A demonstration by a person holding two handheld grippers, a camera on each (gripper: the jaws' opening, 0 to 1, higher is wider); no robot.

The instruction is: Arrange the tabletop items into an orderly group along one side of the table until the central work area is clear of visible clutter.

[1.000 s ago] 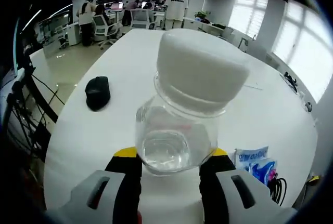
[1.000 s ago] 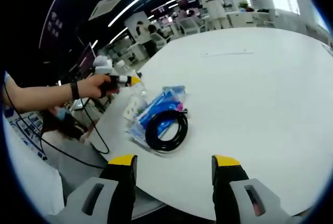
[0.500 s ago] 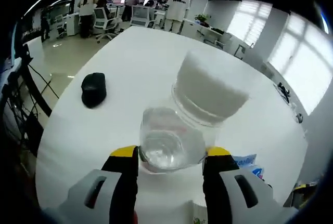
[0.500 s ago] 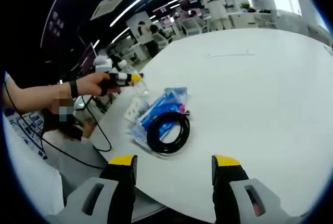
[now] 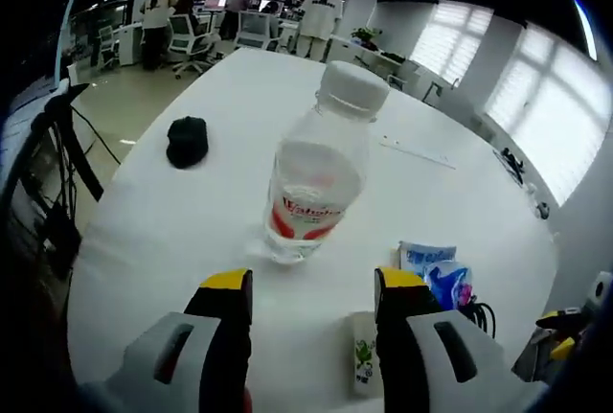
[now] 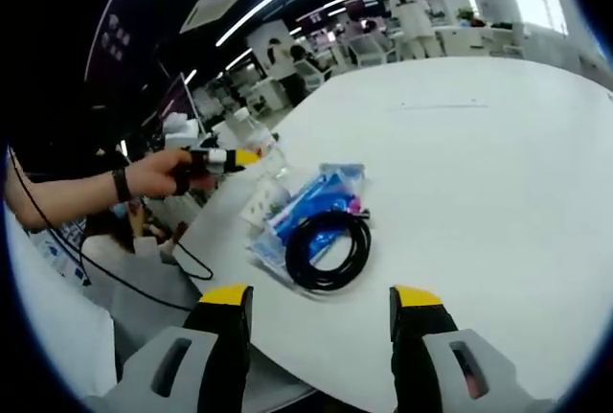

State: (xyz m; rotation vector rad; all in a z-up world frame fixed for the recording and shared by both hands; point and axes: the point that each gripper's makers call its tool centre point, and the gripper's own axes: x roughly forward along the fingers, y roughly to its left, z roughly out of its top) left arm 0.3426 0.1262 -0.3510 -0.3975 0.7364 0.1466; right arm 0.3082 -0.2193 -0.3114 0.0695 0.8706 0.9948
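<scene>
A clear water bottle [image 5: 316, 178] with a white cap and red label stands upright on the white table [image 5: 192, 240], just ahead of my left gripper [image 5: 314, 284]. That gripper is open, with nothing between its jaws. Right of the bottle lie a blue packet [image 5: 438, 277], a small white box [image 5: 362, 365] and part of a black cable [image 5: 486, 318]. My right gripper [image 6: 321, 295] is open above the near table edge. The coiled black cable [image 6: 330, 250] and the blue packet [image 6: 311, 200] lie ahead of it. Farther left a hand holds the left gripper [image 6: 225, 156] by the bottle [image 6: 261, 148].
A black mouse [image 5: 187, 140] sits far left on the table. A thin pale strip [image 5: 417, 151] lies further back. The table edge [image 6: 239, 336] curves close below the cable. Office chairs, desks and people stand beyond the far end.
The bottle was between my left jaws. Now it stands on the table and the gripper has drawn back from it. The right gripper view has shifted slightly toward the cable.
</scene>
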